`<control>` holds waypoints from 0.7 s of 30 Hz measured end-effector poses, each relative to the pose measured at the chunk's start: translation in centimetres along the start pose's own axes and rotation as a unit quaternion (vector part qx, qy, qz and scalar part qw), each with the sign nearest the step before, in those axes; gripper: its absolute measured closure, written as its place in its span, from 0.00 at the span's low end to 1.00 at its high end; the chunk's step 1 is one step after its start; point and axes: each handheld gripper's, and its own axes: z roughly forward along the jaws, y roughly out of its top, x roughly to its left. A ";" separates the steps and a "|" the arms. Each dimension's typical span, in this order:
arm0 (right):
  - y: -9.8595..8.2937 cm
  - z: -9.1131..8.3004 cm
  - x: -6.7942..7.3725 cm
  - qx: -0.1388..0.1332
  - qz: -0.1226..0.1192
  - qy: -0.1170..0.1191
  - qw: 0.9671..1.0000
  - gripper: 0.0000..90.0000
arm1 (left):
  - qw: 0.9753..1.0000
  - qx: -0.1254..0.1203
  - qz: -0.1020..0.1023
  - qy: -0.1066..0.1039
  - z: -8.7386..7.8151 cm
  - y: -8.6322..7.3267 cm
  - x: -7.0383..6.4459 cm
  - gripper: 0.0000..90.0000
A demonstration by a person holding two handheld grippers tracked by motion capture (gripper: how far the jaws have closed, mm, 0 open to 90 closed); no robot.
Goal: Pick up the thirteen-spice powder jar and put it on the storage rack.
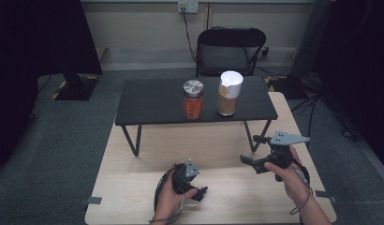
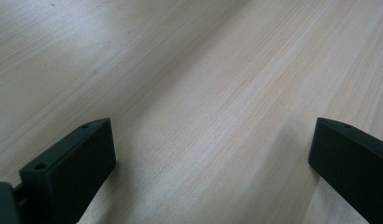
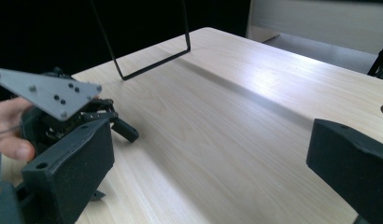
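Note:
Two jars stand on a low black shelf (image 1: 152,101) at the far side of the wooden table (image 1: 134,187). One is a glass jar of red-orange contents with a metal lid (image 1: 193,100); to its right is a taller jar with a white lid (image 1: 229,93). My left gripper (image 1: 199,192) is held low over the near middle of the table, and in its own view it stands open (image 2: 212,123) above bare wood. My right gripper (image 1: 252,149) is at the near right, pointing left. Its jaws are open (image 3: 209,126) with nothing between them, and the left gripper (image 3: 63,107) lies beyond them.
The shelf's thin black wire legs (image 1: 133,139) (image 3: 147,65) stand on the table between the grippers and the jars. A black folding chair (image 1: 230,49) sits behind the table. Dark stands and cables are on the grey floor to both sides.

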 end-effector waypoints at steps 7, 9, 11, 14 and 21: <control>-1.4 0.1 0.0 0.003 0.002 -0.004 1.000 0.00 | 1.000 0.000 0.000 0.000 0.0 0.0 0.0 0.00; -1.8 0.1 -0.1 0.007 0.002 -0.004 1.000 0.00 | 1.000 0.000 0.000 0.000 0.0 0.0 0.0 0.00; -2.2 0.1 -0.1 0.010 0.006 -0.005 1.000 0.00 | 1.000 -0.001 -0.001 0.000 0.0 0.0 0.0 0.00; -2.9 0.1 -0.3 0.012 0.011 -0.007 1.000 0.00 | 1.000 -0.001 -0.001 0.000 0.0 0.0 0.0 0.00; -4.1 -0.2 -0.5 0.015 0.016 -0.013 1.000 0.00 | 1.000 -0.001 -0.001 0.000 0.0 0.0 0.0 0.00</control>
